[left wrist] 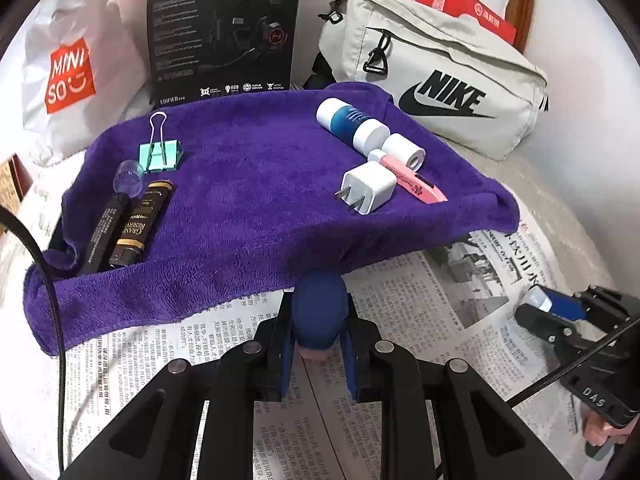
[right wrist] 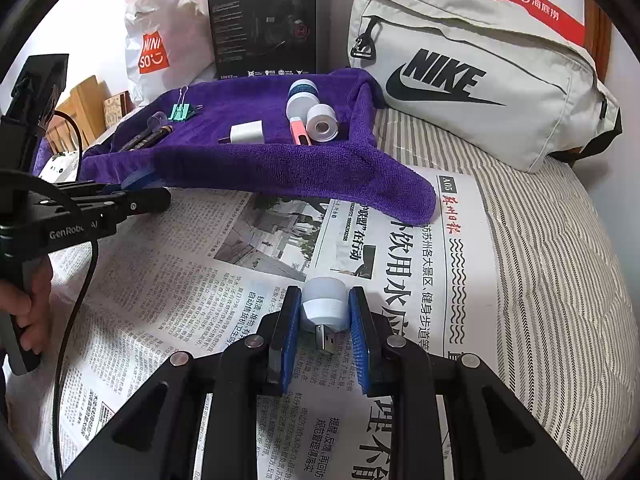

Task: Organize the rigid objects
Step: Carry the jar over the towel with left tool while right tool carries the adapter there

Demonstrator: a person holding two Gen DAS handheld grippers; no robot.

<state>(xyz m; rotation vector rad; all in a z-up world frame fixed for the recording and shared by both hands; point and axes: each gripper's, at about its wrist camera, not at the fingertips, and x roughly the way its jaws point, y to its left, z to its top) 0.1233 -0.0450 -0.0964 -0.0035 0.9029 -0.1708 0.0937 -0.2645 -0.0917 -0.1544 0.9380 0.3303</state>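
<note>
Left gripper (left wrist: 318, 320): jaws pressed in on a dark blue rounded object (left wrist: 320, 308), its pale end showing toward the camera. It is held over the newspaper (left wrist: 420, 300), right at the near hem of the purple towel (left wrist: 248, 208), which lies just ahead of the jaws.

Right gripper (right wrist: 325, 312): jaws pinching a small white USB plug light (right wrist: 324, 300), dome pointing away, metal connector toward the camera. It is held over the same newspaper, well short of the towel's near edge. A hand (right wrist: 30, 312) grips the handle of the left unit at the left of this view.

On the towel, ahead of the left jaws and to their left: a mint binder clip (left wrist: 160, 154), a clear rounded cap (left wrist: 128, 176), and two dark tubes (left wrist: 120, 228) lying side by side, touching. Ahead and to the right of those jaws: a white charger plug (left wrist: 368, 186) with prongs toward the near left, a pink pen-like item (left wrist: 416, 184) just behind it, a white tape roll (left wrist: 404, 150) touching the pink item, and a blue-and-white bottle (left wrist: 352, 120) on its side just beyond.

Beyond the towel: a black headset box (left wrist: 224, 28) upright, a white shopping bag (left wrist: 72, 68) to its left, a grey Nike bag (left wrist: 432, 72) to its right. The newspaper lies on striped bedding (right wrist: 540, 240).
</note>
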